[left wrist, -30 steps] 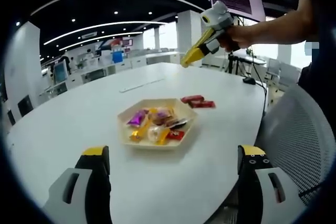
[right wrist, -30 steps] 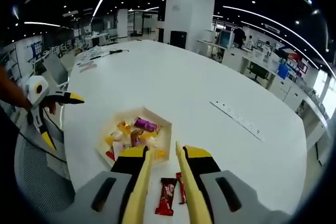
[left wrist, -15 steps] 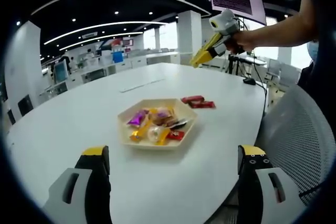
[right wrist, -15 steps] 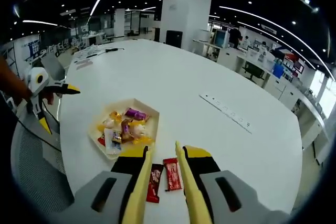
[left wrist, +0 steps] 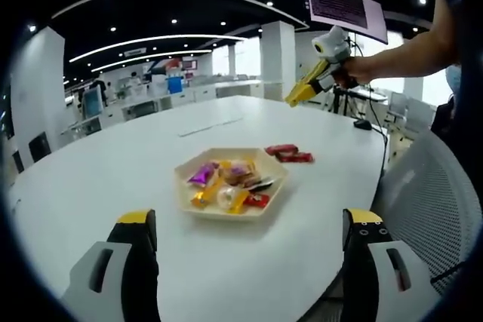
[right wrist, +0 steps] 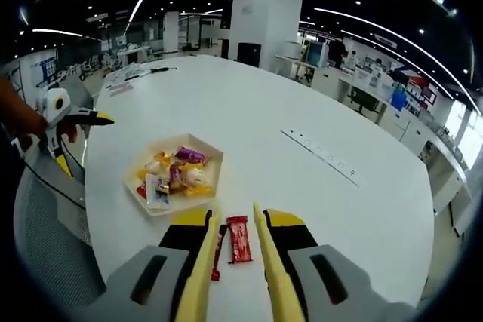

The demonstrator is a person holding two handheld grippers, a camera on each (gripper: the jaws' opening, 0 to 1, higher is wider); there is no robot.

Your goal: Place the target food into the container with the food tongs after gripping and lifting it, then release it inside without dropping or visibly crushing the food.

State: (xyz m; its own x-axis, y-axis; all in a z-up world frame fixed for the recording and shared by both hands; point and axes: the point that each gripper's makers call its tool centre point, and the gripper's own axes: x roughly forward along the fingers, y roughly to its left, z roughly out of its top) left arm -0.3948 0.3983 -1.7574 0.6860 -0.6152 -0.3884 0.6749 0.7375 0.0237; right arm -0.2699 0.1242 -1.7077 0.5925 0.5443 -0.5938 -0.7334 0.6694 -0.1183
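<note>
Over in the left gripper view, the left gripper (left wrist: 245,262) has its jaws spread wide with nothing between them, hovering low over the near edge of the white table (left wrist: 113,164). Straight ahead sits the tray (left wrist: 230,213) full of wrapped sweets, and just past its far right corner lie the two red candy bars (left wrist: 289,154), side by side, long axes running roughly across this view. The right gripper (left wrist: 302,93) hangs high up on the far right, held by a hand (left wrist: 355,71), with a pair of yellow tongs in its jaws pointing down toward the bars. From where it sits the left gripper looks well apart from them.

On to the right gripper view: the right gripper (right wrist: 235,220) is clamped on the yellow tongs (right wrist: 198,284), whose two arms run up from the bottom with a narrow gap between them and nothing in it. The red bars sit right in that gap, just beyond the tips, long axes pointing away along the tongs. The tray is off to the upper left, near but not touching the bars. So I'd say the right hand is clearly the one lined up for the grab: drop straight down and pinch one bar across its narrow width, then swing left to the tray
</note>
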